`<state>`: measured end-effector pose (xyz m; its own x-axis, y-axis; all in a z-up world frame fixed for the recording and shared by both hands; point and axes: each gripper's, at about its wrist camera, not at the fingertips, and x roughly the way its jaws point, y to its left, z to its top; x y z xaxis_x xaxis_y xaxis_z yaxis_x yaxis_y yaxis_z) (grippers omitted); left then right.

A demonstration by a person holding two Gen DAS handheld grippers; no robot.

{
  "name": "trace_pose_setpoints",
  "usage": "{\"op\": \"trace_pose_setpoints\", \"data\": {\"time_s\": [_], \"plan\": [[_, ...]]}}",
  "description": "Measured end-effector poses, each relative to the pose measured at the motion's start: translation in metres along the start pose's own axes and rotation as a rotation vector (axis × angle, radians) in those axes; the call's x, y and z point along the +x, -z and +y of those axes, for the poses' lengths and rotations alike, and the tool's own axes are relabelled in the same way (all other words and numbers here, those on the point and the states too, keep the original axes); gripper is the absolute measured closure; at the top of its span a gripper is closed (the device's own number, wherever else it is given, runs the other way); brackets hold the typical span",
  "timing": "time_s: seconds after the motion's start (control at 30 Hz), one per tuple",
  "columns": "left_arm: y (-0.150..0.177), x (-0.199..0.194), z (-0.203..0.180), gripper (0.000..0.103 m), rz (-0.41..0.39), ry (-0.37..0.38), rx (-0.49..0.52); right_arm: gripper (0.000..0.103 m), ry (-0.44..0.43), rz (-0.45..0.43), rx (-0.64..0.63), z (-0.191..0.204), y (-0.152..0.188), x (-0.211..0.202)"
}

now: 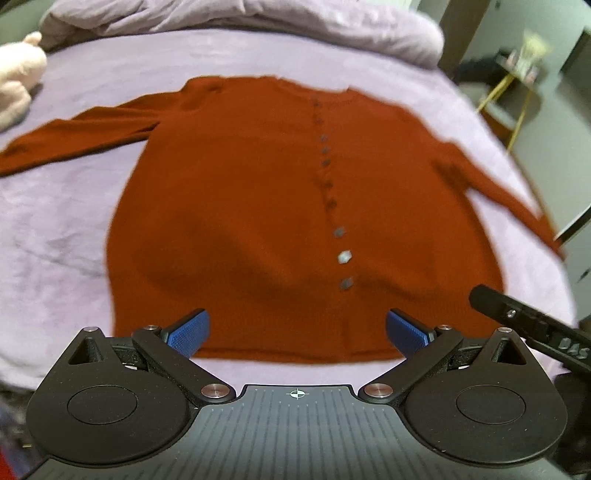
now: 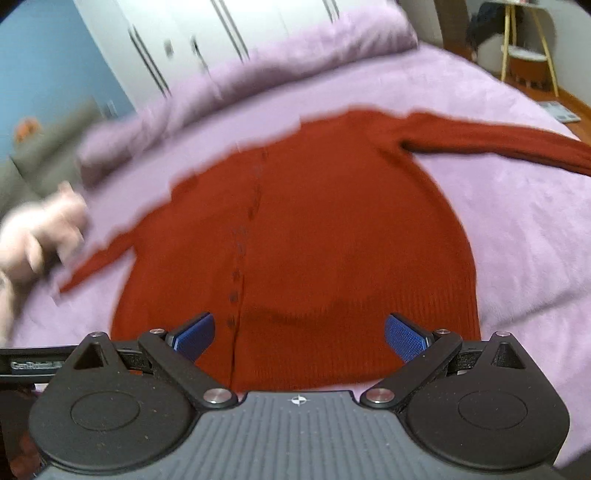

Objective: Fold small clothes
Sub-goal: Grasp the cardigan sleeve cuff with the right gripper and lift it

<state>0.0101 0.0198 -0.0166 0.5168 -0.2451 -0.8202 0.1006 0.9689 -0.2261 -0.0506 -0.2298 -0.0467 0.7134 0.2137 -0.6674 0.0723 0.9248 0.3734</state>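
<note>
A rust-red buttoned cardigan [image 1: 258,206] lies flat on the lilac bed cover, front up, both sleeves spread out to the sides. It also shows in the right wrist view [image 2: 325,236]. My left gripper [image 1: 297,330] is open and empty, hovering over the cardigan's bottom hem. My right gripper [image 2: 299,334] is open and empty, over the hem to the right of the button row [image 2: 236,273]. Part of the right gripper's body [image 1: 524,321] shows at the right edge of the left wrist view.
The lilac bed cover [image 1: 66,221] surrounds the cardigan, with a bunched duvet [image 1: 258,18] at the far end. A pink plush toy [image 2: 40,229] lies beside the left sleeve. A yellow-legged stand [image 2: 528,55] and white wardrobe doors [image 2: 192,44] stand beyond the bed.
</note>
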Motion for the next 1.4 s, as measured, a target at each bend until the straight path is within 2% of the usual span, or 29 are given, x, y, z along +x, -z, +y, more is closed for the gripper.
{"op": "trace_pose_setpoints", "data": {"time_s": [0.1, 0.17, 0.27, 0.33, 0.4, 0.43, 0.47, 0.53, 0.63, 0.77, 0.8, 0.87, 0.93, 1.0, 1.03, 1.1, 1.13, 1.23, 1.33, 1.4], "plan": [[-0.004, 0.003, 0.006, 0.000, -0.063, 0.054, 0.010, 0.004, 0.029, -0.078, -0.002, -0.027, -0.007, 0.003], [-0.012, 0.011, 0.004, 0.000, -0.056, 0.021, 0.051, 0.004, 0.081, -0.141, 0.055, -0.059, -0.021, 0.005], [-0.024, 0.022, 0.001, 0.000, -0.066, -0.034, 0.073, 0.005, 0.203, -0.220, 0.232, -0.126, -0.047, 0.010], [-0.035, 0.032, 0.002, 0.000, -0.054, -0.038, 0.045, 0.010, 0.298, -0.281, 0.382, -0.179, -0.063, 0.015], [-0.044, 0.041, 0.004, 0.000, -0.044, -0.032, 0.006, 0.023, 0.348, -0.327, 0.546, -0.232, -0.074, 0.020], [-0.047, 0.044, 0.005, 0.000, -0.045, -0.033, -0.009, 0.027, 0.349, -0.344, 0.631, -0.258, -0.078, 0.022], [-0.052, 0.050, 0.005, 0.000, -0.042, -0.040, -0.018, 0.034, 0.329, -0.366, 0.725, -0.283, -0.079, 0.024], [-0.059, 0.059, 0.004, 0.000, -0.034, -0.043, -0.016, 0.037, 0.280, -0.429, 0.852, -0.316, -0.078, 0.026], [-0.071, 0.073, -0.002, 0.000, -0.020, -0.036, 0.014, 0.050, 0.269, -0.489, 0.954, -0.339, -0.082, 0.032], [-0.080, 0.078, -0.005, 0.000, -0.031, -0.009, 0.031, 0.073, 0.310, -0.484, 0.954, -0.350, -0.086, 0.043], [-0.082, 0.079, -0.004, 0.000, -0.036, -0.003, 0.034, 0.083, 0.328, -0.478, 0.938, -0.349, -0.087, 0.044], [-0.087, 0.079, -0.002, 0.000, -0.042, 0.008, 0.043, 0.092, 0.353, -0.462, 0.905, -0.348, -0.097, 0.045], [-0.094, 0.077, 0.002, 0.001, -0.054, 0.024, 0.052, 0.095, 0.395, -0.447, 0.848, -0.342, -0.112, 0.042], [-0.101, 0.075, 0.005, 0.005, -0.066, 0.051, 0.061, 0.096, 0.435, -0.462, 0.686, -0.311, -0.135, 0.040], [-0.106, 0.075, 0.006, 0.005, -0.074, 0.067, 0.065, 0.096, 0.410, -0.476, 0.573, -0.291, -0.148, 0.040], [-0.118, 0.075, 0.004, 0.005, -0.098, 0.114, 0.068, 0.097, 0.293, -0.486, 0.326, -0.227, -0.169, 0.045], [-0.124, 0.076, 0.003, 0.005, -0.110, 0.139, 0.067, 0.097, 0.203, -0.479, 0.213, -0.192, -0.174, 0.050], [-0.142, 0.087, -0.002, 0.005, -0.108, 0.223, 0.055, 0.096, -0.063, -0.398, -0.062, -0.095, -0.166, 0.075], [-0.153, 0.108, 0.001, 0.005, -0.069, 0.294, 0.019, 0.085, -0.185, -0.244, -0.214, -0.033, -0.137, 0.110], [-0.156, 0.125, 0.010, 0.007, -0.032, 0.304, -0.025, 0.085, -0.179, -0.165, -0.223, -0.019, -0.115, 0.130]]}}
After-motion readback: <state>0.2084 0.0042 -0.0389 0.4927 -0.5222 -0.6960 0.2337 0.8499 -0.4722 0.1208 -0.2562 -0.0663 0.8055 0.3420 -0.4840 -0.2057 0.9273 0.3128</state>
